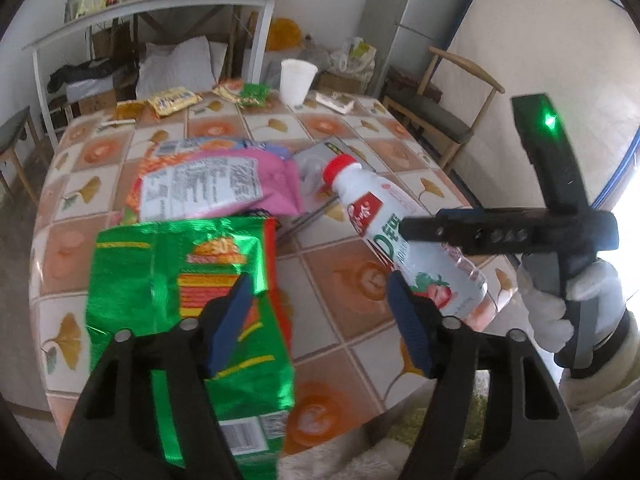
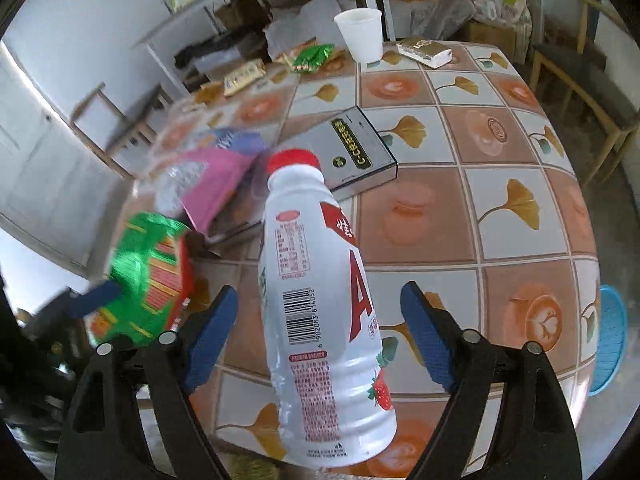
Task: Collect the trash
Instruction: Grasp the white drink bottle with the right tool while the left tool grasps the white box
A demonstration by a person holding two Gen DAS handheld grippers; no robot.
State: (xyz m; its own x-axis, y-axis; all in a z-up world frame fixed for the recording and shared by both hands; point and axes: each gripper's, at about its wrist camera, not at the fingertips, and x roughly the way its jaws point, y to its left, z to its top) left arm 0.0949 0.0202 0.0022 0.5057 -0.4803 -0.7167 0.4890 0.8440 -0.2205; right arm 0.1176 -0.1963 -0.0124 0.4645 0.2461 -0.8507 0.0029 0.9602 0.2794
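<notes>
A white drink bottle (image 2: 320, 300) with a red cap and strawberry label stands between the fingers of my right gripper (image 2: 316, 336); the jaws are wide apart and do not press it. It also shows in the left wrist view (image 1: 404, 236), beside the right gripper body. A green foil snack bag (image 1: 188, 312) hangs by the left finger of my left gripper (image 1: 320, 316), whose jaws are wide open; it shows blurred in the right wrist view (image 2: 148, 276). A pink wrapper (image 1: 224, 184) lies on the table behind it.
The tiled-pattern table (image 2: 500, 220) holds a grey box (image 2: 356, 148), a white paper cup (image 2: 360, 36), a small carton (image 2: 426, 52) and several snack packets (image 1: 172, 100) at the far edge. Chairs stand around. A blue basket (image 2: 608, 340) sits on the floor at right.
</notes>
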